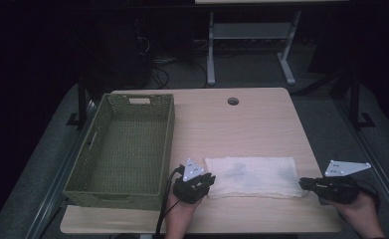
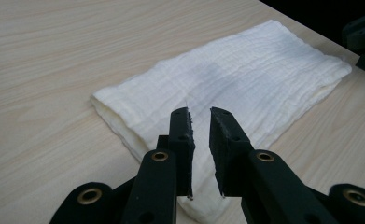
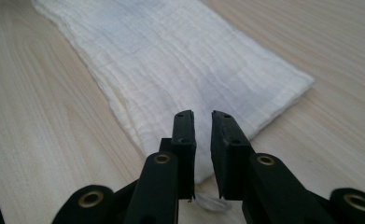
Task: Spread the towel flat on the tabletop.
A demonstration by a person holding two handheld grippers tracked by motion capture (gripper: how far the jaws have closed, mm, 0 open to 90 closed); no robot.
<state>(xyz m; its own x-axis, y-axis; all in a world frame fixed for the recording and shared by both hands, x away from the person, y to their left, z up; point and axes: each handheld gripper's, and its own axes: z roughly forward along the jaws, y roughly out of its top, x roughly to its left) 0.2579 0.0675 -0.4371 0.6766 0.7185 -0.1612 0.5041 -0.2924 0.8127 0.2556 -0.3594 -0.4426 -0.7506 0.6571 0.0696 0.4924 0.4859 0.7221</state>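
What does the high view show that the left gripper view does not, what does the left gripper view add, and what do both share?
High view alone: the green woven basket at the table's left, the round hole in the tabletop, and the person's hands behind each gripper. Left gripper view alone: the left gripper close up, its jaws slightly parted with nothing pinched between them, above the near end of the folded white cloth. Both share the cloth, the wooden table and the right gripper at the cloth's far end.
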